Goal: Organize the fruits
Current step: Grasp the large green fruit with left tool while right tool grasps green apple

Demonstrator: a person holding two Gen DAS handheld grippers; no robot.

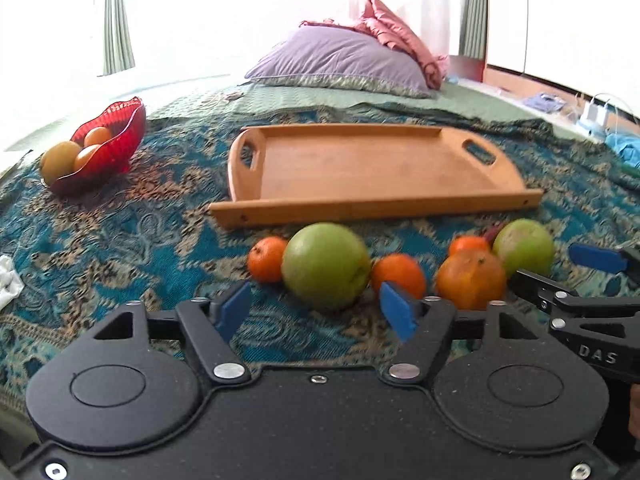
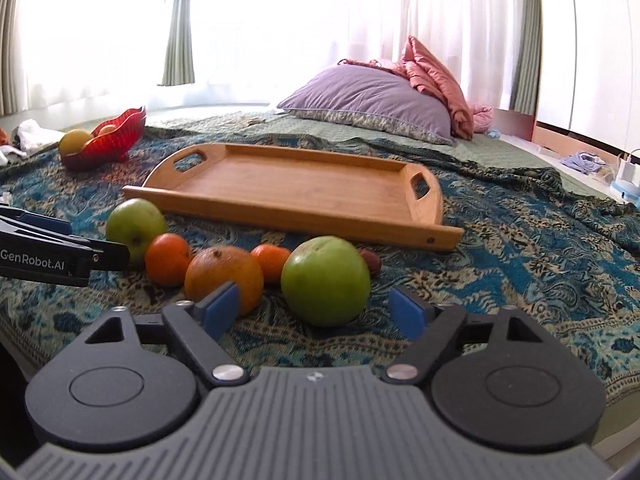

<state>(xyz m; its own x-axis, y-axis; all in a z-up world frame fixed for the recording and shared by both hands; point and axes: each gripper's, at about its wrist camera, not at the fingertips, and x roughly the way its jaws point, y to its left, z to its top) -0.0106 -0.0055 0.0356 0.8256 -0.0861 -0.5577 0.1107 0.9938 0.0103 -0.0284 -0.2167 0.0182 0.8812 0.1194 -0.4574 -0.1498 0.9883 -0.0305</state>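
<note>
A row of fruit lies on the patterned bedspread in front of an empty wooden tray [image 1: 372,172] [image 2: 296,192]. My left gripper [image 1: 316,310] is open just short of a large green apple [image 1: 326,266], with small mandarins [image 1: 267,259] [image 1: 399,274] on either side. My right gripper [image 2: 314,312] is open just short of another green apple [image 2: 325,280], which also shows in the left wrist view [image 1: 524,247]. A big orange [image 2: 224,274] [image 1: 470,278] lies left of it. The right gripper also shows at the left view's right edge [image 1: 576,280].
A red glass bowl [image 1: 116,136] [image 2: 116,138] with several yellow and orange fruits sits at the far left. A purple pillow [image 1: 344,60] and pink bedding lie at the bed's far end. A charger and clutter sit on the floor at the right.
</note>
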